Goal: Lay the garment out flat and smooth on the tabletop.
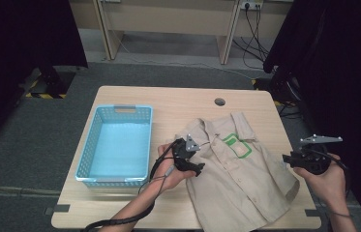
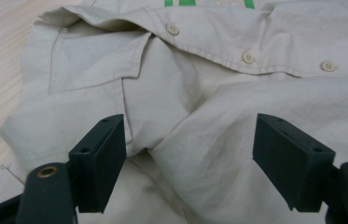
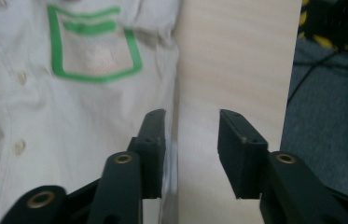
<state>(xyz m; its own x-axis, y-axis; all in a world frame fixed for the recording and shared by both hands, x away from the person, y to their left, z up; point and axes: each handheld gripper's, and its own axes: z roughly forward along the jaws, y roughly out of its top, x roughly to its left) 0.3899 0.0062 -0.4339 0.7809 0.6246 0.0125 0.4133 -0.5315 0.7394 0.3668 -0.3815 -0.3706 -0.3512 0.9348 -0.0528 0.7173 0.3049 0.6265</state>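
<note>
Here, beige shirt beside blue basket

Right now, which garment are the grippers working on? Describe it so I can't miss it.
On the wooden table, right of the blue basket, lies a beige button-up shirt, spread flat with its collar away from the person. A green-outlined chest pocket sets it apart.

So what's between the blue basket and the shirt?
In the high view the person's left hand and left gripper sit between the blue basket and the shirt.
</note>
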